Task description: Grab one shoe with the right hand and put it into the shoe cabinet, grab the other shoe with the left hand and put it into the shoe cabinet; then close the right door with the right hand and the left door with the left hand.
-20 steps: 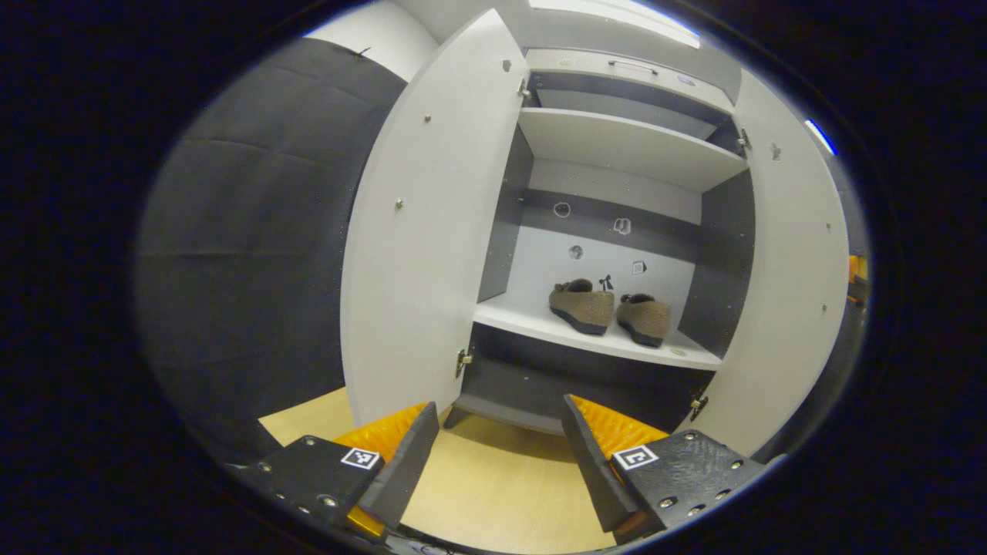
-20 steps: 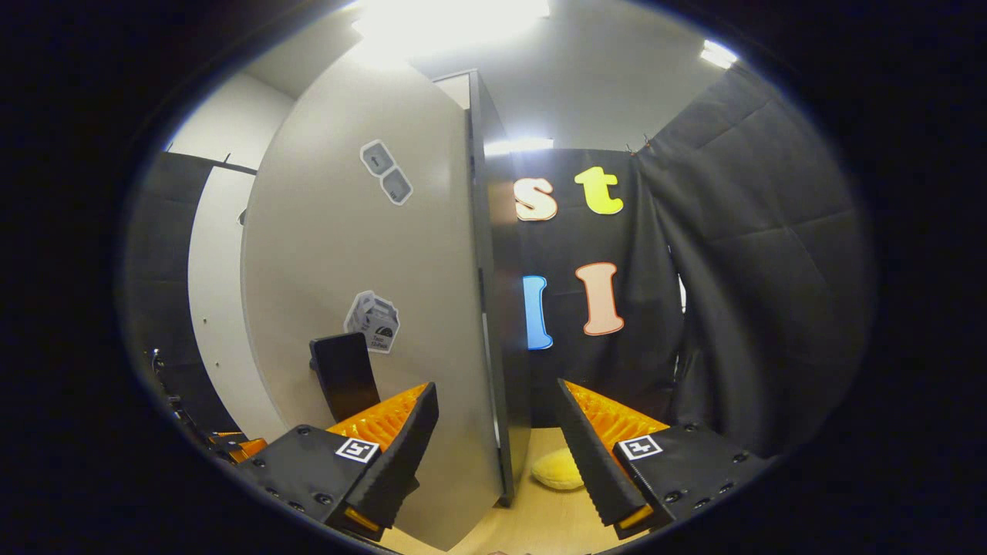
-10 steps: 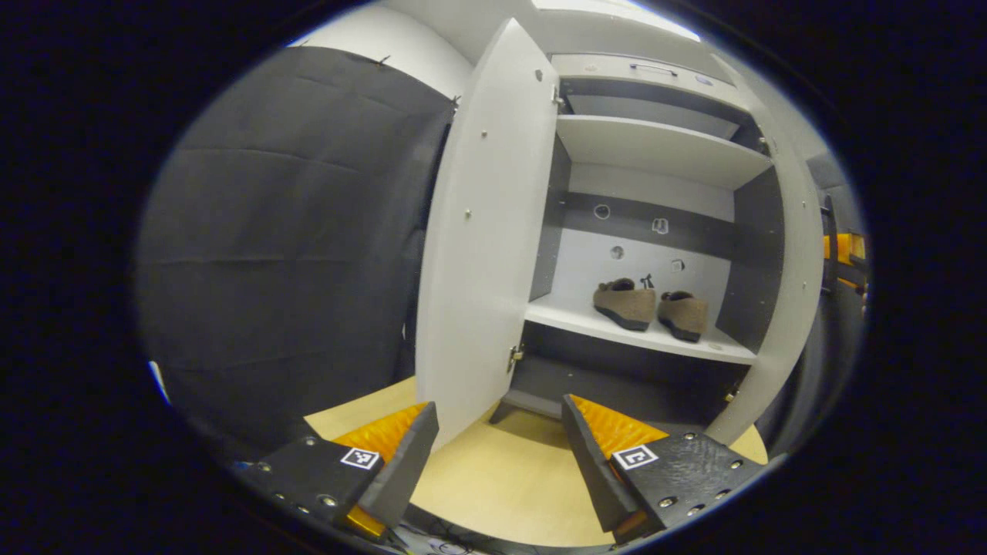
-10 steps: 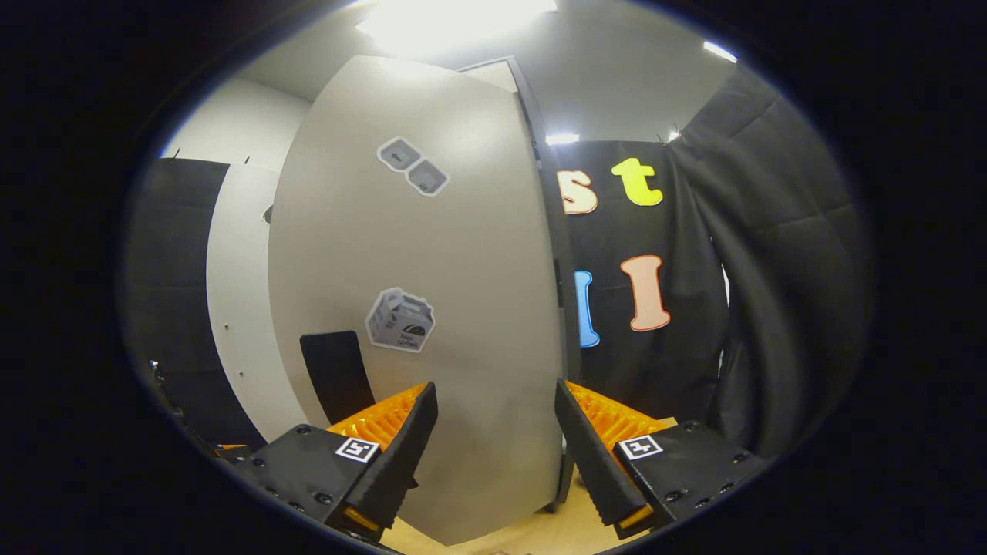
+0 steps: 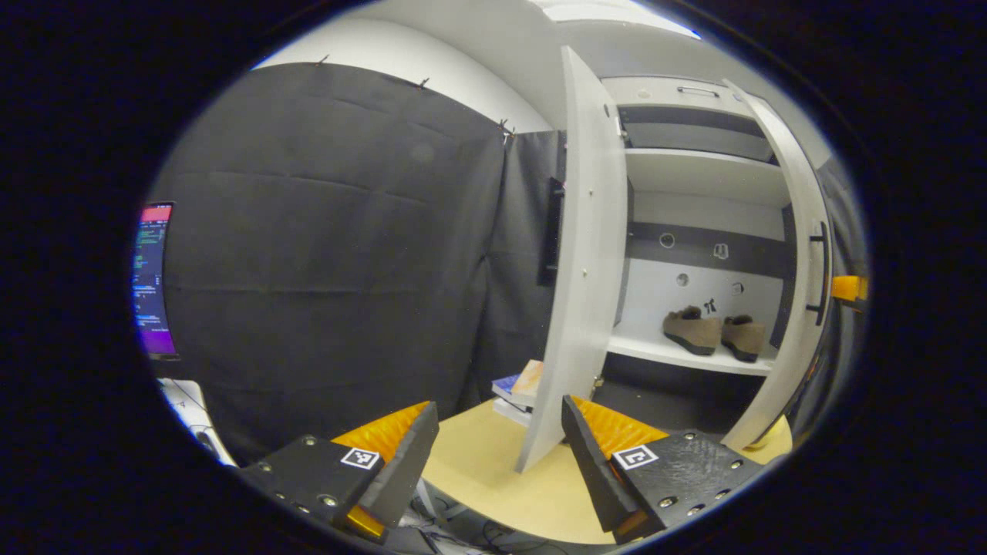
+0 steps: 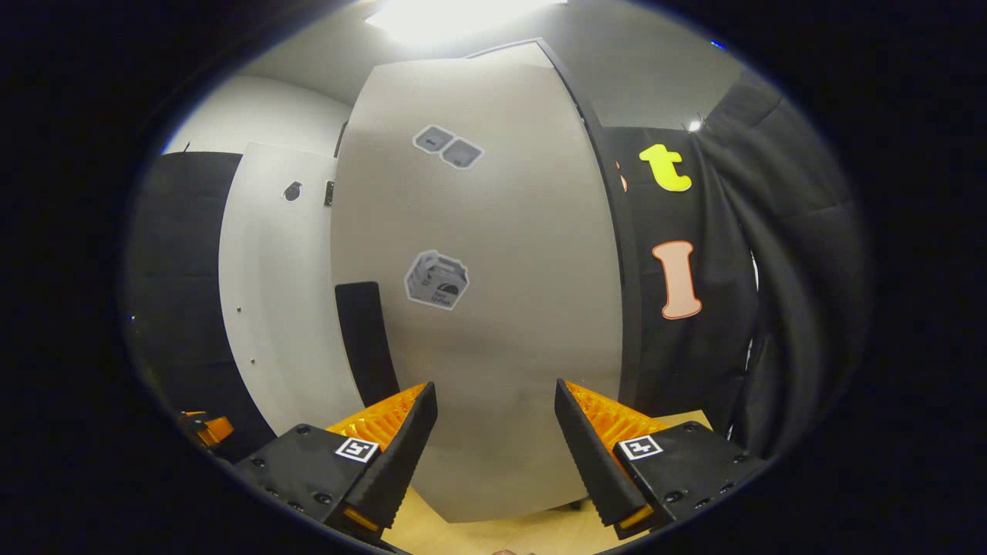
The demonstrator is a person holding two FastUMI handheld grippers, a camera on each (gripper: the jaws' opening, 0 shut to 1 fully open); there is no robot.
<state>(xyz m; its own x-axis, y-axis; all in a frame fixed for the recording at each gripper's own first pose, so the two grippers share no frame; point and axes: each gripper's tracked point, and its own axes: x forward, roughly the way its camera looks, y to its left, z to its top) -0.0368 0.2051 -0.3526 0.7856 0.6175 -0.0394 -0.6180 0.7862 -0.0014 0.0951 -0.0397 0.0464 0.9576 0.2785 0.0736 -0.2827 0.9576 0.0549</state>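
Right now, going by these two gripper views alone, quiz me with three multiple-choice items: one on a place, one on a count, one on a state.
1. Where do the shoes sit?
A. On the floor in front of the cabinet
B. On a shelf inside the cabinet
C. On the cabinet's topmost shelf

2. How many shoes are in the cabinet?
A. One
B. Two
C. Three

3. How do the left tongs stand?
A. Open, holding nothing
B. Shut on a shoe
C. Shut on the left door

Key:
1 B, the left gripper view shows them side by side on a white shelf between the left door and the right door, with another shelf above.
2 B, a pair stands there.
3 A, the fingers are spread apart with only floor and the door's edge beyond them.
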